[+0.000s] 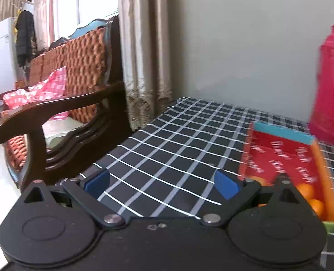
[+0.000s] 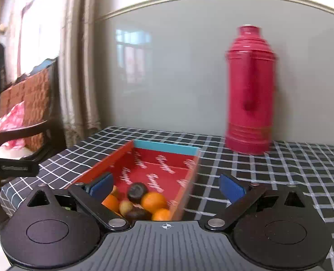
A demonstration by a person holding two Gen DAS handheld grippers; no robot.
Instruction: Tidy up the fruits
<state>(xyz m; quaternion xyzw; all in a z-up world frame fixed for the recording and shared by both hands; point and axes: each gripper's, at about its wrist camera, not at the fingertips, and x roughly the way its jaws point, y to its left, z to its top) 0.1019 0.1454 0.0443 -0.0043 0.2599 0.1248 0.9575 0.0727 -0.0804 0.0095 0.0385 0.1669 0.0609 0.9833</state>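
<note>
Now, in the left wrist view, a dark wooden armchair (image 1: 60,117) with a woven orange back fills the left of the frame, a beige curtain (image 1: 142,52) hanging beside it. The left tongs (image 1: 162,184) stand wide open over the black, white-checked cloth of the bench (image 1: 167,140), nothing between the blue pads. At lower right lies the red cardboard box (image 1: 286,155), blurred, its long axis running away toward the wall, with oranges (image 1: 311,196) at its near end.

In the right wrist view, the right tongs (image 2: 165,187) are spread wide and empty. The box (image 2: 158,164) sits at lower centre, its teal end wall farthest away. Round oranges (image 2: 154,201), two dark glossy fruits (image 2: 137,189) and a pale one (image 2: 125,207) crowd its near end. A tall pink ribbed flask (image 2: 250,90) stands upright at right, against the grey wall.
</note>
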